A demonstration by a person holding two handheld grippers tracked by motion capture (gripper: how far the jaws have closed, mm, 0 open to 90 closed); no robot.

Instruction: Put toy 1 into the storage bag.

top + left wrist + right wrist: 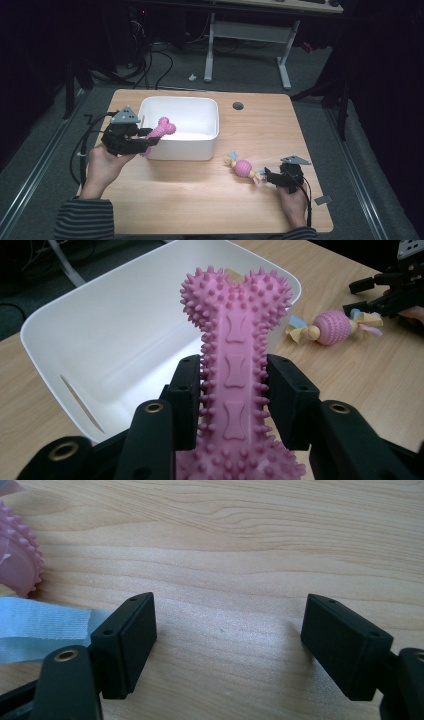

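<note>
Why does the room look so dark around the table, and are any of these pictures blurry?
High view: light falls on the table alone, the surroundings stay near black, and the white bin glares. Left gripper view: the pink bone toy is sharp, and so is the ball toy farther off. Right gripper view: the wood grain is crisp and evenly lit; the blue ribbon at the edge looks soft.

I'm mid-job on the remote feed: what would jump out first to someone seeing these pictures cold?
The spiky pink bone toy stands out first, clamped by its shaft in the left gripper and held at the near left edge of the white bin at the table's middle. Next is the pink ball toy with fabric tassels, lying on the wooden table right of the bin. The right gripper rests open beside it.
</note>
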